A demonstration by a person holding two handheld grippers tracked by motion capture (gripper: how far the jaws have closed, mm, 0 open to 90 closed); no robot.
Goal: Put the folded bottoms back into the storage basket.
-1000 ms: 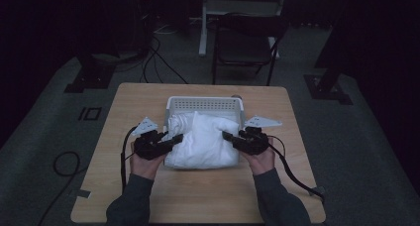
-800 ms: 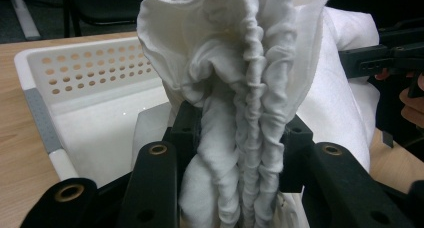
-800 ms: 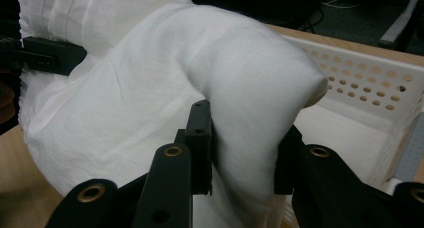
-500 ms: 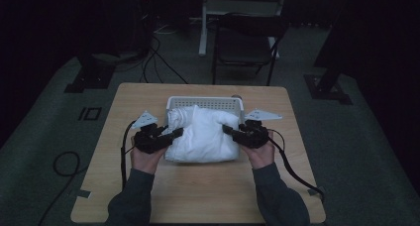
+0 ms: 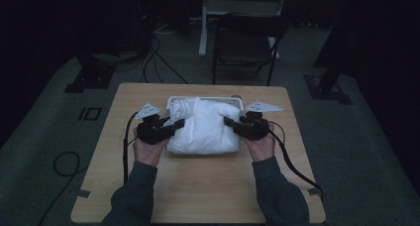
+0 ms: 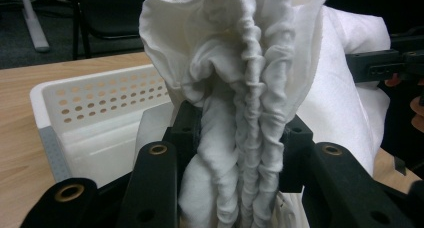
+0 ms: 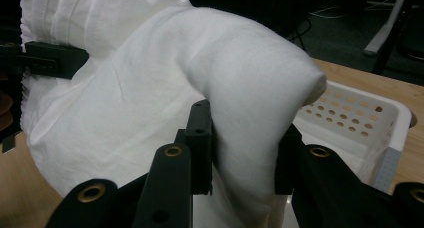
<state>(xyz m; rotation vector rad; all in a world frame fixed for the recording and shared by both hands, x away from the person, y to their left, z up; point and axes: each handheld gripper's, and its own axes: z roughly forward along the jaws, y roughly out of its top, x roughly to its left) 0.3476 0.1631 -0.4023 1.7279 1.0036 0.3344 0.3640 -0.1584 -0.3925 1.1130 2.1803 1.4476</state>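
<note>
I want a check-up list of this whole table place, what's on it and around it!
Surface: wooden table, bare at the near side.
Job's things: white cloth, bunched, partly over the white basket with holes in its wall.
Clutter: nothing seen.
Grippers: left tongs shut on a gathered fold of the cloth; right tongs shut on a rounded fold at its other side.
Cables: a black cable trails from the left tongs, another from the right; more cables on the floor.
Surroundings: dark room, a chair behind the table, stand bases on the floor.
</note>
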